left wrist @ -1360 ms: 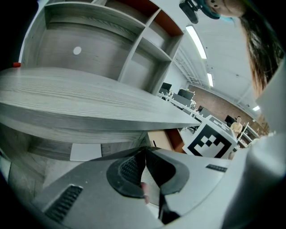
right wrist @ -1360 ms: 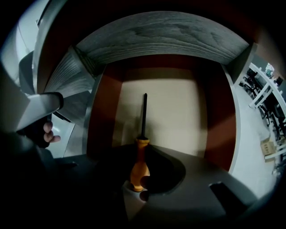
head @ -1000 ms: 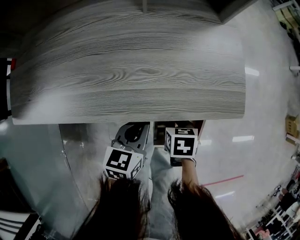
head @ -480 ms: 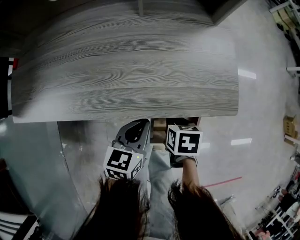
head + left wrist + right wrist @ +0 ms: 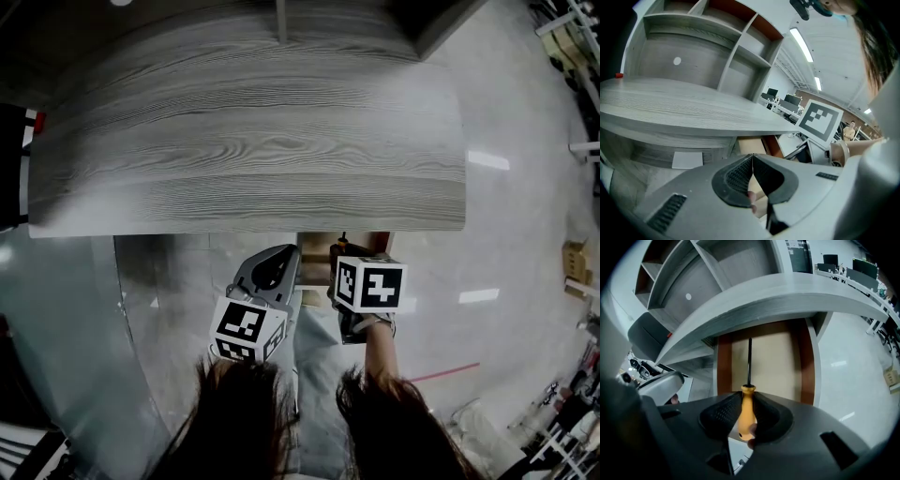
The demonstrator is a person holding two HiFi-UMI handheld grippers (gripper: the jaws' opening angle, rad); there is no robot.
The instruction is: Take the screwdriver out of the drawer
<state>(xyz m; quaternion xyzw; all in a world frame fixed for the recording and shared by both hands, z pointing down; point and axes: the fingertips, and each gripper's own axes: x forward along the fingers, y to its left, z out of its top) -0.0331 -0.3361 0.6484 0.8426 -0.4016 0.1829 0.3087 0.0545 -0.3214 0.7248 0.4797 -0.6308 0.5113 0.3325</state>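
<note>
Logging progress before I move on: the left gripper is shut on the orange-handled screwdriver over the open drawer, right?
No: the right gripper is shut on the orange-handled screwdriver over the open drawer, as the right gripper view shows; the left gripper is shut, empty.

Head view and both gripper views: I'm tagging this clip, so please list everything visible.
desk: one, grey wood-grain, ahead of the person
shelf unit: one, grey, at the desk's far side
drawer: one, pale bottom and reddish-brown sides, open under the desk edge
screwdriver: one, orange handle and dark shaft, gripped by its handle, shaft over the drawer
floor: glossy pale grey, right of the desk
left hand-held gripper: one, light grey, jaws together and empty, left of the drawer
right hand-held gripper: one, dark grey, shut on the screwdriver
hair: dark, bottom of the head view
</note>
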